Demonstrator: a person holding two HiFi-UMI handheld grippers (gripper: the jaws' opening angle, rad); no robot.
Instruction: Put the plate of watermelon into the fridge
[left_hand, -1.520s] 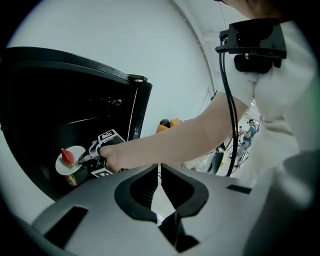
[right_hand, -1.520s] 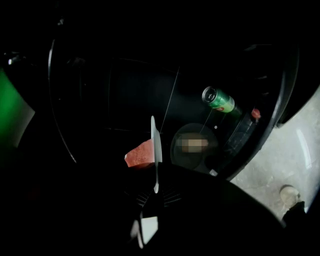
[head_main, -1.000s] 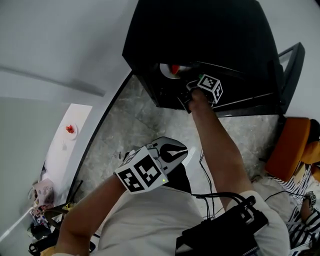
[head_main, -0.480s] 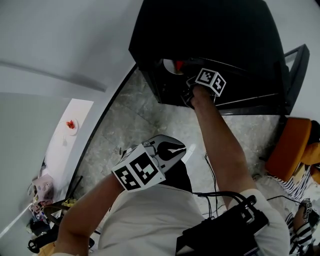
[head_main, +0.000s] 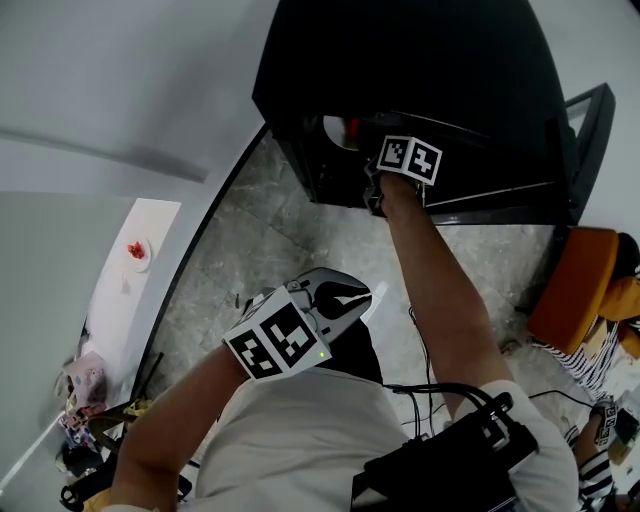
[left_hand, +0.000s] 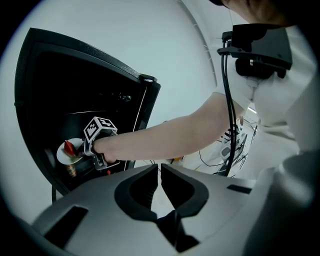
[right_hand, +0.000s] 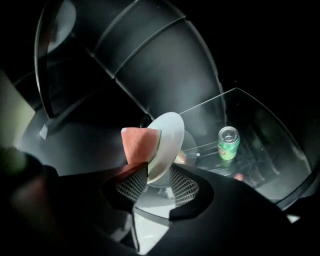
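1. The right gripper (right_hand: 159, 177) reaches into the open black fridge (head_main: 400, 70). Its jaws have just been opening and now stand apart. The near rim of the white plate (right_hand: 167, 137) lies between the mesh pads, close against the left one, with a clear gap on the right. This reads as a release rather than a grip.

2. The plate carries a pink wedge of watermelon (right_hand: 137, 145) on its left face as the right gripper view shows it, slanted across the frame. The left gripper view shows the plate roughly level inside the fridge. Whether it sits fully on the glass shelf (right_hand: 250, 115) cannot be told.

3. A green drink can (right_hand: 228, 141) stands further back on the shelf, to the right and well apart from the plate. The plate was likely brought in at the front left to keep clear of it.

4. The fridge door (head_main: 585, 130) hangs wide open to the right, which leaves the forearm a straight path in.

5. The left gripper (left_hand: 160, 172) hangs low in front of the person's body, above the stone floor (head_main: 290, 240). Its jaws are closed with nothing in them, probably kept in reserve for the door.

6. My judgement is that the placing is nearly done, leaving the withdrawal and the door.
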